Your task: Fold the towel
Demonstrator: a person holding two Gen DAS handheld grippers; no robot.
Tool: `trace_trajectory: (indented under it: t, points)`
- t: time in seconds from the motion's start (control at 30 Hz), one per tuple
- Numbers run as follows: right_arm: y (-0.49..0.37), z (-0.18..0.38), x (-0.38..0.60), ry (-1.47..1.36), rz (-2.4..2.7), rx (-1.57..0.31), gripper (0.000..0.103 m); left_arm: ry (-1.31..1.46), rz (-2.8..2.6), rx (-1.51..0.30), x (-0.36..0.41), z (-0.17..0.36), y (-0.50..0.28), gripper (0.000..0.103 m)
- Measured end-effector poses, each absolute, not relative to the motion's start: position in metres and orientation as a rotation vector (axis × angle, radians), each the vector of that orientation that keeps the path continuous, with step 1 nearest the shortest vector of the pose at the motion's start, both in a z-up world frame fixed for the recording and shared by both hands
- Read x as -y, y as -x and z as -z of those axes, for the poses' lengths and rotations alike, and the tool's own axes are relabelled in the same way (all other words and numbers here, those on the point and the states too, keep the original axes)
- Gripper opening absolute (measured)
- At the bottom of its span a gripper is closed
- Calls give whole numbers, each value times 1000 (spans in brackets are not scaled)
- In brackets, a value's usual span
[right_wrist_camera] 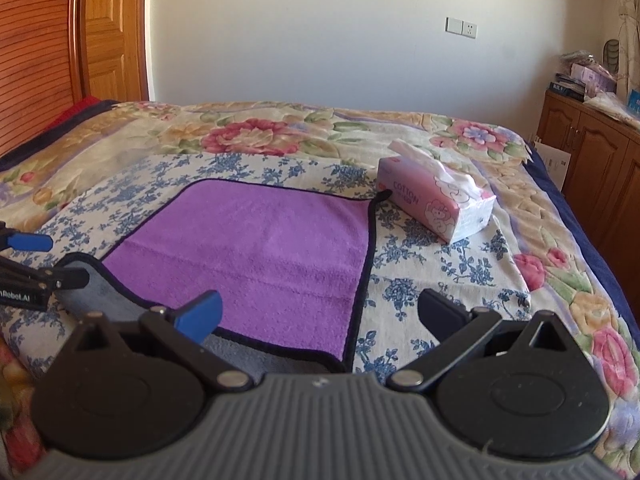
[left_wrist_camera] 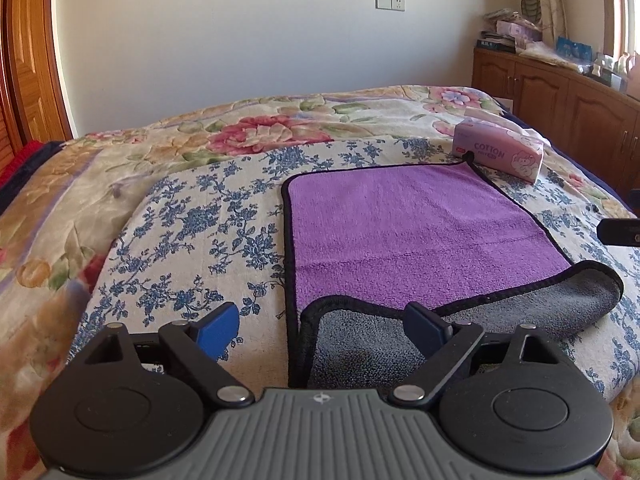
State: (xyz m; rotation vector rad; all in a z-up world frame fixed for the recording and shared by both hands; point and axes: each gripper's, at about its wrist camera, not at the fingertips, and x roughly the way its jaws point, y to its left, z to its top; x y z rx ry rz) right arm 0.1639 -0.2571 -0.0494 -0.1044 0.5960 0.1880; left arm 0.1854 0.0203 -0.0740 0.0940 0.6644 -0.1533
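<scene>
The purple towel (left_wrist_camera: 416,236) is spread on the bed (left_wrist_camera: 168,216), its near edge turned back grey, directly ahead of both grippers. The left gripper (left_wrist_camera: 324,326) and right gripper (right_wrist_camera: 320,312) are shown released, each above a near corner.

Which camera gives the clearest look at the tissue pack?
The right wrist view: the tissue pack sits nearer, showing its top tissue, printed side and end face. In the left wrist view it is smaller and farther off, at the towel's far corner.
</scene>
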Motion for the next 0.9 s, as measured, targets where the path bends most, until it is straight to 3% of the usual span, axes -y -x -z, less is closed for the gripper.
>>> trace_trajectory:
  t: [0.17, 0.63, 0.9]
  points:
    - [-170, 56, 258, 104, -185, -644, 103, -58, 166, -689, -25, 77, -192, 82]
    - [-180, 71, 262, 70, -201, -752, 103, 14, 198, -762, -32, 86, -201, 45]
    - [-181, 75, 265, 42, -229, -796, 103, 15, 195, -796, -33, 92, -201, 37]
